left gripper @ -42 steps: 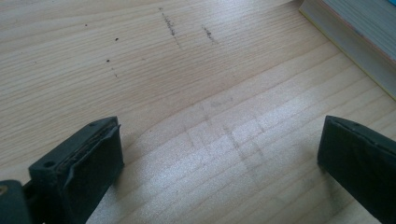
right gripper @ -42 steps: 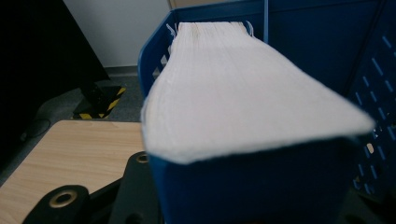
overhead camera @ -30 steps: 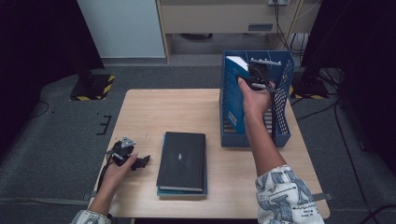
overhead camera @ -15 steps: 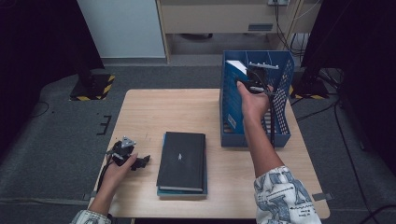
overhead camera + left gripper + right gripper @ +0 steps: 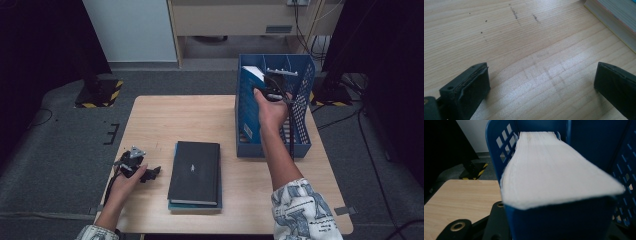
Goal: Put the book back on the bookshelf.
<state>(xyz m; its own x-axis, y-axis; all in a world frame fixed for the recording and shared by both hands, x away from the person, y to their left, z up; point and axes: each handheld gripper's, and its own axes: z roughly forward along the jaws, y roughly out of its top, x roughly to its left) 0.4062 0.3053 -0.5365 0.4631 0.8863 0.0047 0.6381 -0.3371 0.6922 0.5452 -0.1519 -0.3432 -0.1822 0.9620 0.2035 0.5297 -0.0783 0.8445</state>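
Stacked books [image 5: 195, 175] lie left of the rack [image 5: 300, 145], which holds another book [image 5: 253, 75].

Lit from above, brightest on the wooden table [image 5: 200, 120]; dark at both sides of the high view, detail lost in the black corners. Soft and slightly grainy overall there, faint shadows beside the stacked books [image 5: 195, 175]. Pale sheen across the wood grain in the left gripper view, short shadows under the black jaws, far edge mildly blurred. In the right gripper view, overexposed white on the page edges of the book [image 5: 554, 170]; near cover dark and unsharp, background dim.
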